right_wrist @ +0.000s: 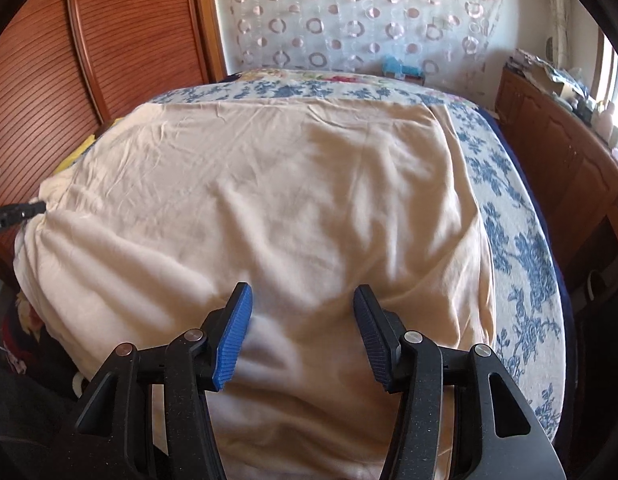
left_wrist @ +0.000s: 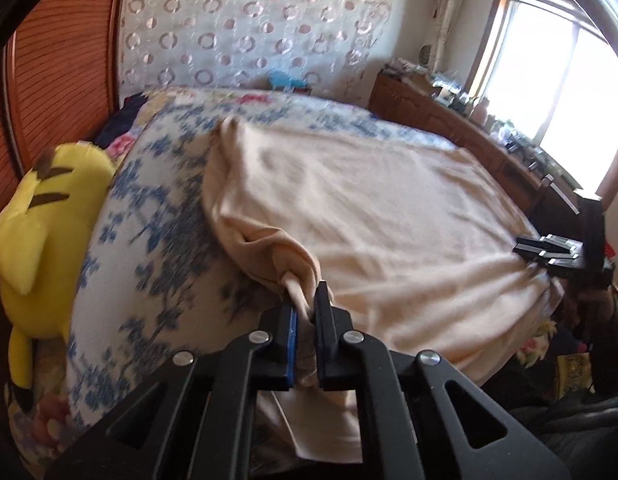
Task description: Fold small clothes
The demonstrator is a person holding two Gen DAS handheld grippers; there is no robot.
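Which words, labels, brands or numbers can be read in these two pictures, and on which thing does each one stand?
None can be read.
The left gripper bears small white print at the right wrist view's left edge: cut off and too small.
The cream garment and the yellow plush toy show no text.

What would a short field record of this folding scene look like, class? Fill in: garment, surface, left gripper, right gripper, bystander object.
garment: cream cloth, spread mostly flat, wrinkled
surface: blue floral bedspread
left gripper: shut on a bunched edge of the cloth
right gripper: open, above the cloth's near edge, nothing between its jaws
bystander object: yellow plush toy beside the bedspread, apart from the cloth
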